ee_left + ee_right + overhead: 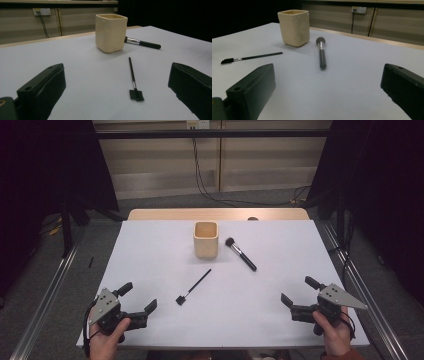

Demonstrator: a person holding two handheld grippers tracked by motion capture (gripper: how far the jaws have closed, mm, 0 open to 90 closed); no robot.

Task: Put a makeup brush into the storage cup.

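Cream square cup (206, 239) stands between two black brushes; both hand-held grippers, left (138, 298) and right (298, 293), rest released on the white surface (280, 320).

Two black jaws stick up from the bottom, one on each side, with a big gap between them. Nothing is in the gap. The right gripper (328, 92) sits low over a white table (352, 82). A cream square cup (293, 27) stands upright far back on the table. Just beside it lies a fat brush (321, 51) with a black handle and a dark fluffy tip. A thin black brush (252, 57) lies flat, away from the cup. Its small end looks like bristles, but it is hard to tell. A wall plug (359, 9) with a cord is behind.
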